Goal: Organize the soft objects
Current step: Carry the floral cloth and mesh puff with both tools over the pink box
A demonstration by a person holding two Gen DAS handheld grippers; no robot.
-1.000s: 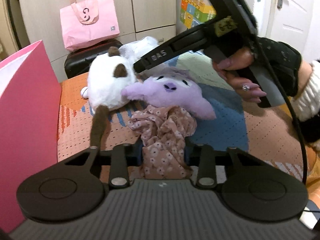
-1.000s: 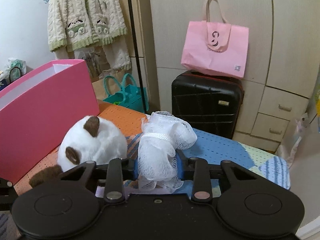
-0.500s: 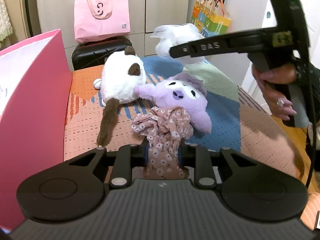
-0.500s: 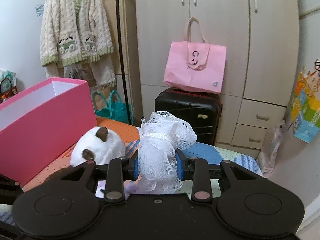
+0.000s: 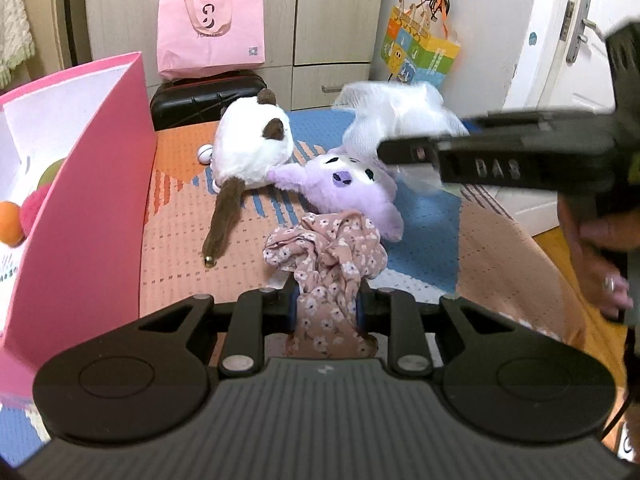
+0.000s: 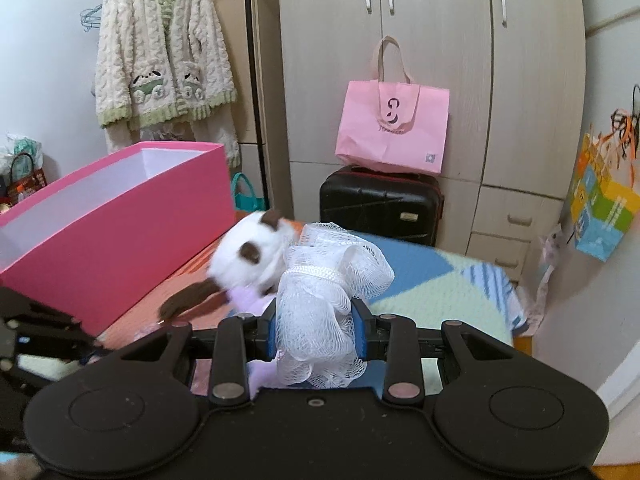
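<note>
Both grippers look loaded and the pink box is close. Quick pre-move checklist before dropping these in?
1. Left gripper shut on the floral cloth: ok, cloth bunched between the jaws.
2. Right gripper shut on the white mesh puff: ok, puff squeezed between the jaws.
3. Pink box open at the top: ok, no lid on it.
4. Room left in the box: cannot tell; an orange ball and a red fuzzy thing already lie inside, and the rest is hidden.
5. White plush and purple plush clear of both grips: ok, both lie loose on the bed.
6. Cloth tail free of the bed: cannot tell, its lower end is hidden behind the gripper.
</note>
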